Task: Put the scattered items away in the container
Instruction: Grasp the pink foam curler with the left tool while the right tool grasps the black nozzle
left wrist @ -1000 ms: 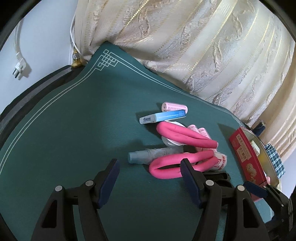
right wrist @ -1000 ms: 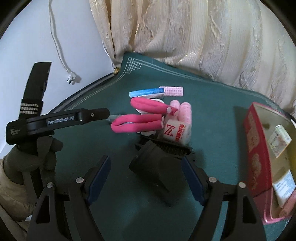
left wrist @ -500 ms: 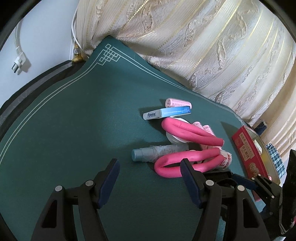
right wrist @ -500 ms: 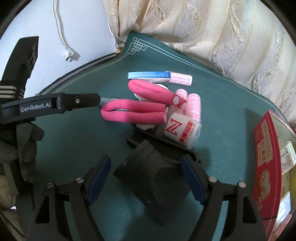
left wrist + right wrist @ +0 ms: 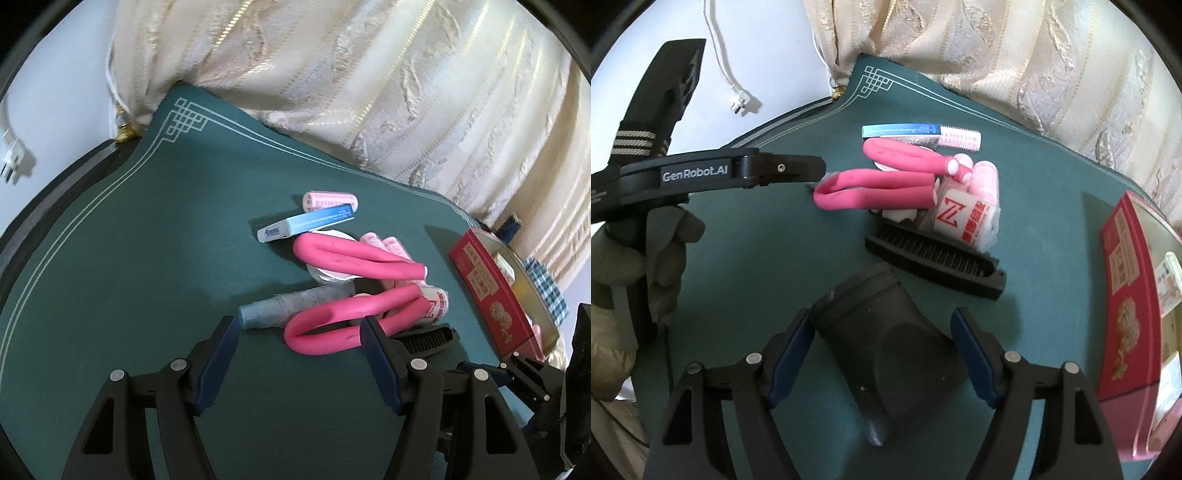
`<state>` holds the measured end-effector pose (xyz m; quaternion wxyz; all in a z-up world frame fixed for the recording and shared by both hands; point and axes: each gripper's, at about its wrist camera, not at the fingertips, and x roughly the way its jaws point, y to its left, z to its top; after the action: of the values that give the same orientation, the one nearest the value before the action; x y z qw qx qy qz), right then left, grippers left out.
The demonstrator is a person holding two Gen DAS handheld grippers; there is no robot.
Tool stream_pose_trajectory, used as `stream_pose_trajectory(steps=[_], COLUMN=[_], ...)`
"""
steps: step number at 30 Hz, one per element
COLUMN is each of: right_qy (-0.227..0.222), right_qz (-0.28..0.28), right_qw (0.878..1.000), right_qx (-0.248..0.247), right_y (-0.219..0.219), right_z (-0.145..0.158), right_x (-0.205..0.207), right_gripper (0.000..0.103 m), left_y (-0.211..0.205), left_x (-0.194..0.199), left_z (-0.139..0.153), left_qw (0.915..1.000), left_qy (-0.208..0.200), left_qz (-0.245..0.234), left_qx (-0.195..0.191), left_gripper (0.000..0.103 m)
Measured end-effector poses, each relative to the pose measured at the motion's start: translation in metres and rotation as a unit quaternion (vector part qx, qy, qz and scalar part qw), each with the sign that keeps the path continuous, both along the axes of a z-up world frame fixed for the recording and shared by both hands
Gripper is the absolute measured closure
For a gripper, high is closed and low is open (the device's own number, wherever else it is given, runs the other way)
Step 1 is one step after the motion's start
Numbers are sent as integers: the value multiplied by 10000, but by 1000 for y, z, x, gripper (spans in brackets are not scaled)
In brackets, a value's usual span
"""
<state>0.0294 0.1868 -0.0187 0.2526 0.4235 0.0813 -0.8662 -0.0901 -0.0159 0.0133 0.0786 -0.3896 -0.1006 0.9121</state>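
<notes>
Your red box (image 5: 1123, 295) sits at the desk's (image 5: 110, 295) right edge, already holding a few packets (image 5: 1167, 280). Mid-desk lies the pile: pink rollers (image 5: 332, 321), tube (image 5: 280, 312), comb (image 5: 934, 258). Your right gripper (image 5: 882, 354), jaws apart and just closing slightly, straddles a black nozzle (image 5: 886, 354); your left gripper (image 5: 299, 350) gapes empty.

Two close wrist views angled down across green mat (image 5: 110, 295), sharing pink curlers (image 5: 879, 188)
</notes>
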Motion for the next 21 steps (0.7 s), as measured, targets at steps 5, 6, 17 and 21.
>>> stream_pose_trajectory(steps=[5, 6, 17, 21], right_qy=[-14, -22, -213, -318], right_qz=[-134, -176, -291, -328], right_qw=[9999, 9998, 9990, 9978], right_qx=[20, 0, -280, -474], right_y=[3, 5, 14, 19], right_z=[0, 0, -5, -7], right_x=[7, 9, 3, 0], right_gripper=[25, 25, 24, 24], left_y=[14, 19, 53, 69], left_x=[-6, -7, -33, -37], left_z=[-2, -2, -3, -13], left_qw=[9977, 9963, 9772, 9688], left_qy=[-72, -50, 244, 121], left_qz=[-667, -831, -1786, -2042], left_qx=[-135, -232, -1122, -1402], left_gripper=[33, 33, 33, 34])
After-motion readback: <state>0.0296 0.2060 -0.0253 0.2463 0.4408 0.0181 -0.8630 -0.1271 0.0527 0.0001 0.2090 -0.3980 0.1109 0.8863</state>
